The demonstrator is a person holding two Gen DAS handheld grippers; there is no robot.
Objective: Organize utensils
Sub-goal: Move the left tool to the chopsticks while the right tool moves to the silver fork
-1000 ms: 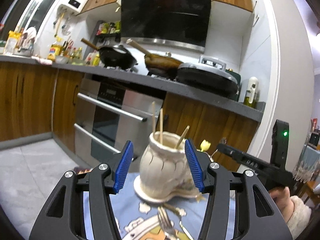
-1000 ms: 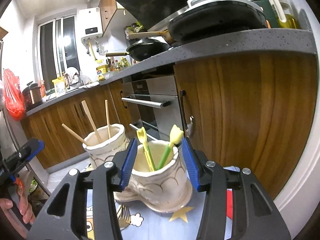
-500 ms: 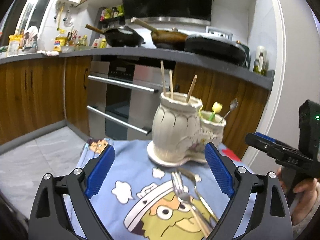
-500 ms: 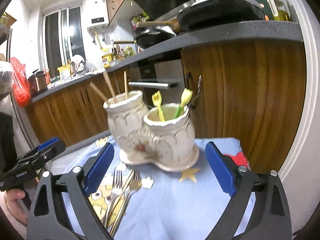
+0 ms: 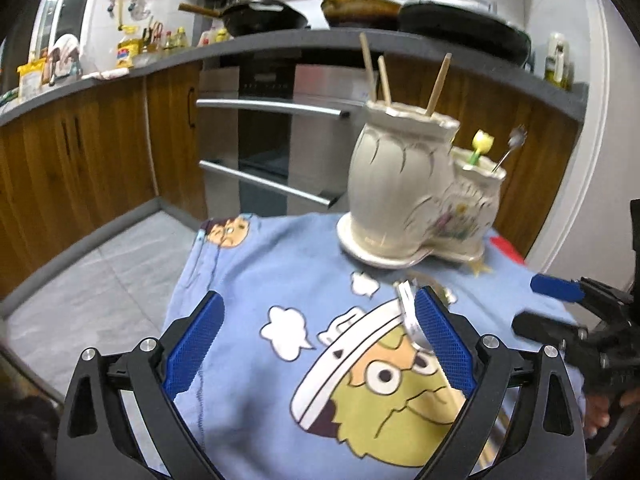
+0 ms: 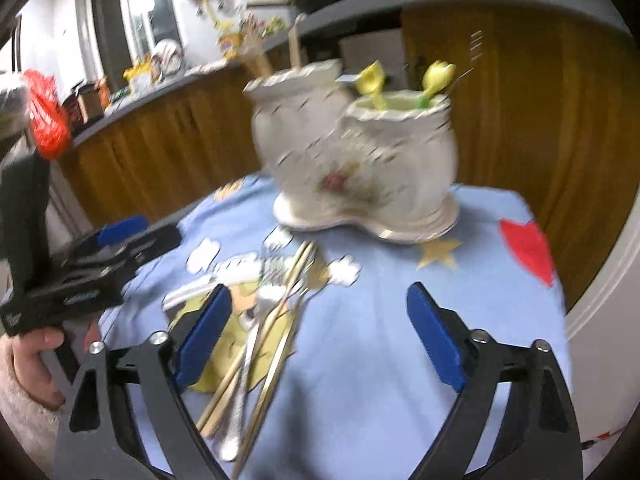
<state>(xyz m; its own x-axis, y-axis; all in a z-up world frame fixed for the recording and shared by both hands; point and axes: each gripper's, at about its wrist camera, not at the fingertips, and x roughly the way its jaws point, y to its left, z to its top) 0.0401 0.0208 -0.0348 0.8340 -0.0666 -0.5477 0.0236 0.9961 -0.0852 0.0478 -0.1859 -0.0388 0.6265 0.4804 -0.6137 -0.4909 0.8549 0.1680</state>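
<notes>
A cream ceramic double holder [image 5: 400, 184] [image 6: 360, 160] stands at the far side of the blue cartoon cloth [image 5: 260, 272]. Wooden chopsticks [image 5: 376, 76] stick out of its tall pot, and yellow-topped utensils [image 6: 436, 74] out of the low one. Loose forks and chopsticks [image 6: 272, 320] lie on the cloth. My left gripper [image 5: 318, 304] is opening wide over bare cloth, with a fork head [image 5: 408, 312] just beside its right finger. My right gripper [image 6: 318, 298] is wide and closing slightly; the loose cutlery lies below, near its left finger, untouched.
An oven [image 5: 272, 136] and wooden cabinets [image 5: 80, 152] stand behind the table, under a counter with pans [image 5: 264, 16]. The cloth's left edge [image 5: 192, 280] drops to the grey floor. A red bag [image 6: 46, 120] hangs at the left. A hand [image 6: 32, 360] holds the left gripper.
Both grippers let go of the holder's pots, opened wide, drew back and tipped downward. The cloth and the loose cutlery have come into view.
</notes>
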